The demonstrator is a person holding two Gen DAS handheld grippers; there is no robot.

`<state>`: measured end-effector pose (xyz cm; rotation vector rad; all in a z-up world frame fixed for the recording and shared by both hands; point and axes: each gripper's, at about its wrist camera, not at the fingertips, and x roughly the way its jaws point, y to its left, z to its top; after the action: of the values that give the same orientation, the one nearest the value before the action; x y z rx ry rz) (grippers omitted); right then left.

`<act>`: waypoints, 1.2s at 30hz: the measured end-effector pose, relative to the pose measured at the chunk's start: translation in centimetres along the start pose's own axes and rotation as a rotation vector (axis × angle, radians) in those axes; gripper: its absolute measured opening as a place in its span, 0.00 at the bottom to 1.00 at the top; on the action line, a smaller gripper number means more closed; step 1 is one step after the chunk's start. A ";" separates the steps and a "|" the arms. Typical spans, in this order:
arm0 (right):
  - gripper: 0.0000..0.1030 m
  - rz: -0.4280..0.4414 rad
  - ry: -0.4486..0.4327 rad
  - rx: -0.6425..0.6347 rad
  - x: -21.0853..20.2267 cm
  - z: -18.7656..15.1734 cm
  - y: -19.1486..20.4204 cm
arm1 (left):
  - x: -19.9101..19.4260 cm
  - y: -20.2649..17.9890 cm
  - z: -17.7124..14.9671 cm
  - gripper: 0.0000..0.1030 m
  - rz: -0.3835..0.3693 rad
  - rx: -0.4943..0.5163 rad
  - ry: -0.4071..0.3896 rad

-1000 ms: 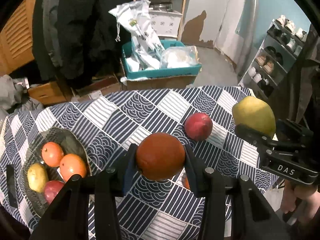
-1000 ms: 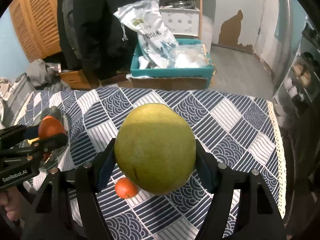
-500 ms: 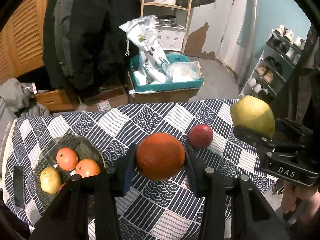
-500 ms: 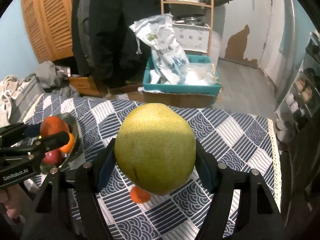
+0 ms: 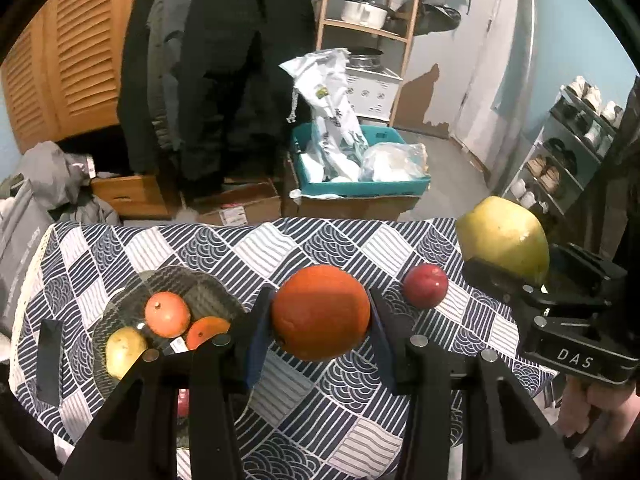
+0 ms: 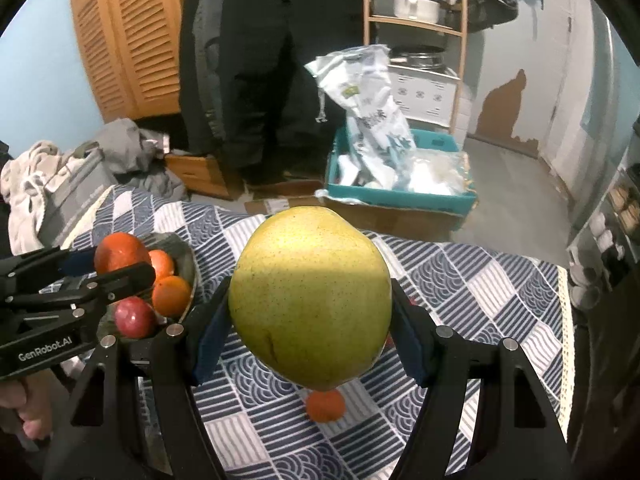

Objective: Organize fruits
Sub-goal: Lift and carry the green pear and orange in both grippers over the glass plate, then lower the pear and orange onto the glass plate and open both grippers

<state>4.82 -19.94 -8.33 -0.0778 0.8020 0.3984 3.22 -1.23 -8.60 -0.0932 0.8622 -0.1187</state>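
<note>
My left gripper (image 5: 320,314) is shut on an orange (image 5: 321,313) and holds it above the table, right of the glass bowl (image 5: 208,284). The bowl holds two oranges, a yellow fruit (image 5: 124,350) and a red fruit. My right gripper (image 6: 310,300) is shut on a large yellow-green pear (image 6: 312,300) above the table; it also shows in the left wrist view (image 5: 502,240). A red apple (image 5: 425,286) lies on the cloth between the grippers. A small orange fruit (image 6: 325,405) lies on the cloth under the pear. The left gripper and its orange (image 6: 120,256) show over the bowl (image 6: 188,268).
The table has a blue and white patterned cloth (image 5: 280,248). Beyond its far edge stand cardboard boxes, a teal crate with bags (image 5: 360,168), a wooden shelf (image 5: 368,28) and hanging dark coats. A shoe rack (image 5: 572,148) is at the right.
Both grippers have risen and drawn back with their fruit, so more of the table and room shows. The bowl now sits nearer the left gripper's orange.
</note>
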 end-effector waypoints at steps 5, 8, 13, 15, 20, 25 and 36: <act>0.70 0.028 0.007 -0.020 0.8 0.7 1.8 | -0.3 1.7 -0.3 0.45 0.015 -0.027 -0.003; 0.70 0.040 0.008 -0.035 1.2 1.1 2.9 | -0.4 2.7 -0.5 0.45 0.027 -0.043 -0.003; 0.70 0.063 0.016 -0.053 2.0 1.6 4.6 | -0.7 4.8 -0.9 0.45 0.053 -0.074 -0.004; 0.70 0.074 0.023 -0.061 2.4 1.8 5.3 | -0.7 5.6 -1.1 0.45 0.062 -0.087 0.000; 0.70 0.100 0.038 -0.085 3.5 2.3 7.4 | -0.6 7.7 -1.8 0.45 0.087 -0.119 0.012; 0.70 0.136 0.057 -0.106 4.9 2.7 9.6 | -0.4 10.0 -2.6 0.45 0.108 -0.158 0.034; 0.70 0.194 0.126 -0.162 8.5 2.7 14.5 | 0.4 14.9 -4.9 0.45 0.176 -0.225 0.085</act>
<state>6.58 -3.25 -11.33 -0.1787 0.9034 0.6472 0.73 13.30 -14.01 -0.2237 0.9624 0.1406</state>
